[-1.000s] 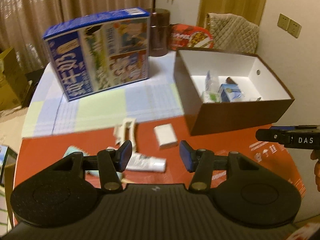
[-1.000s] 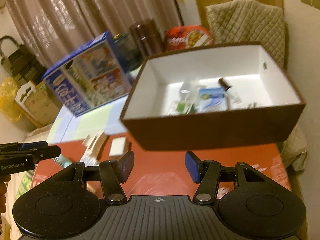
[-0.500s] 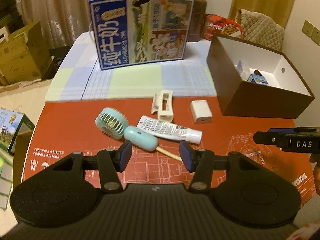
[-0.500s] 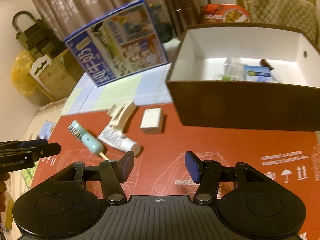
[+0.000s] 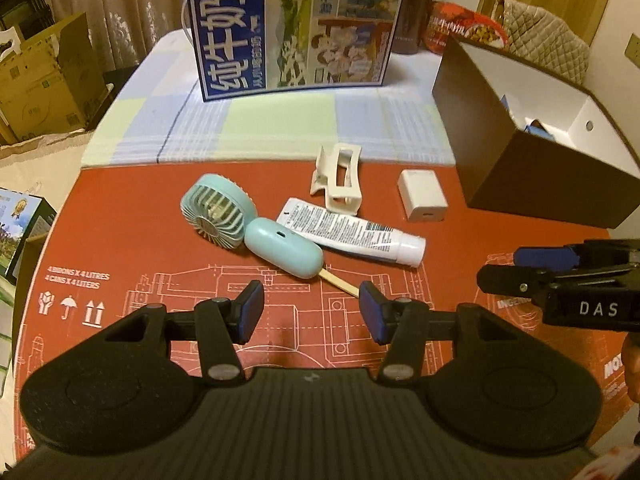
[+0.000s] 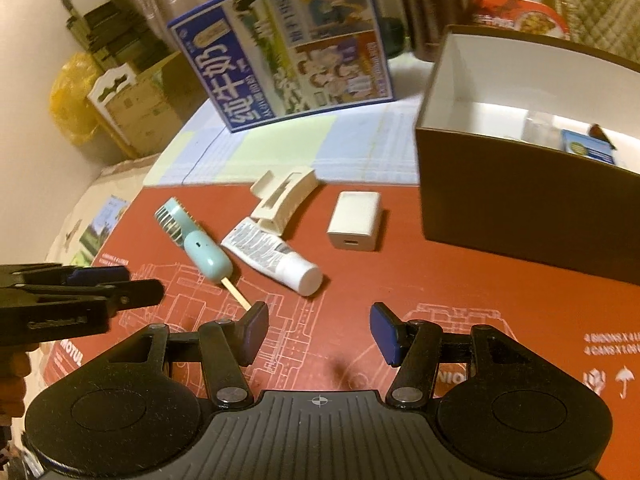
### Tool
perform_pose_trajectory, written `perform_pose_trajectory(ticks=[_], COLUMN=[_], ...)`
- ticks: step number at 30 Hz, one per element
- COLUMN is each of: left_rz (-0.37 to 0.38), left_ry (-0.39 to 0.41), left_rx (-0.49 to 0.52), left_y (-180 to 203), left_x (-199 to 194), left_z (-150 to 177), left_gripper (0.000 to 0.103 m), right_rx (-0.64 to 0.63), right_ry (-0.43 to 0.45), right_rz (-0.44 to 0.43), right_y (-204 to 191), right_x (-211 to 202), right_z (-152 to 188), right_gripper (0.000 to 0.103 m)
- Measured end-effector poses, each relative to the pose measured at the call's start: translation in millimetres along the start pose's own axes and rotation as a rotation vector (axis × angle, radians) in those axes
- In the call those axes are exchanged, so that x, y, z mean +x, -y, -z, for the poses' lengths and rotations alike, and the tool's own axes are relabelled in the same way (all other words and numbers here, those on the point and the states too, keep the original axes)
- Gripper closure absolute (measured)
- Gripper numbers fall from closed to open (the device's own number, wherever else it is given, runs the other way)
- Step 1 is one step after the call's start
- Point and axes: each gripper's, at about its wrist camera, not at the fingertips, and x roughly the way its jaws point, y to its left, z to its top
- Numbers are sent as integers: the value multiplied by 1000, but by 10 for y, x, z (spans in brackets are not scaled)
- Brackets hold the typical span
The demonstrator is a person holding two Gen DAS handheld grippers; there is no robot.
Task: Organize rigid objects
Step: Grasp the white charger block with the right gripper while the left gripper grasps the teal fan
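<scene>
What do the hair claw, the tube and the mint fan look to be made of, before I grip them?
Hair claw: cream rigid plastic by its look, matte, moulded teeth and cut-out slot.
Tube: soft plastic probably, glossy printed skin, flat crimped end, hard white cap.
Mint fan: smooth hard plastic likely, satin sheen, moulded grille, rounded handle.

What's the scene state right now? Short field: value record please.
surface: red printed mat
loose items: mint handheld fan, white tube, cream hair claw clip, white charger block, wooden stick
contact: tube tail lies under the clip; stick pokes out from under the fan handle
container: brown box, open top, some items inside
left gripper: open, empty, above mat
right gripper: open, empty, above mat
backdrop: blue milk carton
</scene>
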Motion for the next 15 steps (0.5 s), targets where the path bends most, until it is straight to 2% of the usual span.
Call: perform_pose_trajectory(ticks=[10,15], left_rz=[-22,-42], left_ry=[-54,-50], left_rx=[-43,-72], left_y=[-52,-69], left_x=[398,530], left_z=[-145,-270], left_gripper=[55,55], right_rx=[-84,-44], right_ry=[-22,2], right_rz=[3,35], right_y=[-38,34], right_x=[332,454], right_z=[-109,-232], right_gripper=[50,50])
